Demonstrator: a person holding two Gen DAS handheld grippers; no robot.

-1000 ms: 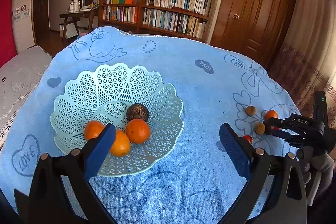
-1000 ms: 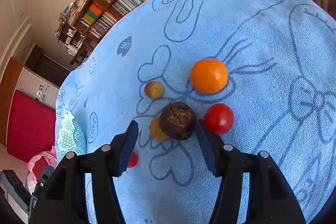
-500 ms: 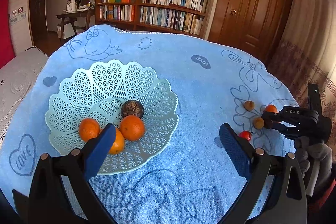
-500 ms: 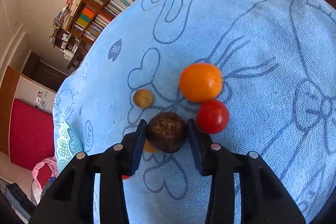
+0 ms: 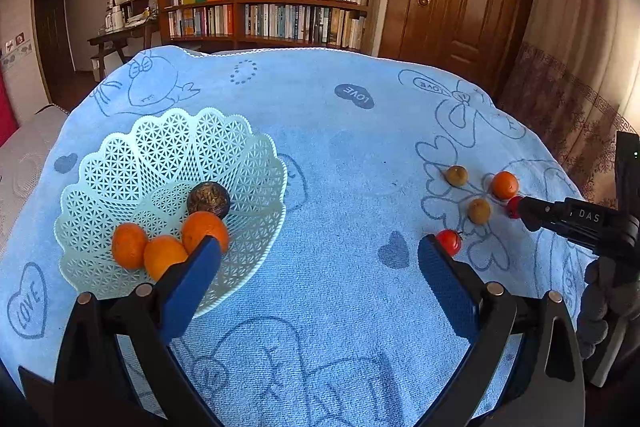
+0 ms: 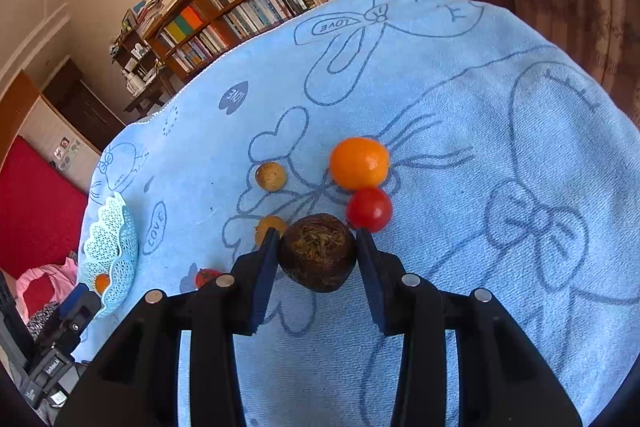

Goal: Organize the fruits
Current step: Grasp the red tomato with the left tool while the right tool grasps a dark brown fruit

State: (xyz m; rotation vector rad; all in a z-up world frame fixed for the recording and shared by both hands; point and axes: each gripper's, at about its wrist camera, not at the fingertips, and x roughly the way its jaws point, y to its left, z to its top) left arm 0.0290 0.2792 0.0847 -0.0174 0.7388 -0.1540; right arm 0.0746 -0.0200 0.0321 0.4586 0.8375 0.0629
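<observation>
The right tool point(image 6: 316, 251) is clamped on a dark brown fruit point(image 6: 317, 257), its two pads pressing the fruit's sides just above the blue towel point(image 6: 460, 99) that covers the table. Touching the far side of the right pad is a red tomato point(image 6: 369, 209), and an orange point(image 6: 359, 163) sits against the tomato's far side. A tan fruit point(image 6: 271, 177) lies farther out to the left of the dark fruit, a second tan fruit point(image 6: 269, 225) peeks out just beyond the left pad, and another tomato point(image 6: 206, 277) lies left of that finger.

The left tool point(image 5: 318, 261) hangs spread wide with nothing between its pads, above the towel's near part. The basket point(image 5: 172, 147), a pale lattice bowl, stands well to the left of the dark fruit's cluster; in it lie three oranges point(image 5: 164, 259) and another dark fruit point(image 5: 208, 199) behind them. A bookcase point(image 5: 272, 7) stands beyond the table.
</observation>
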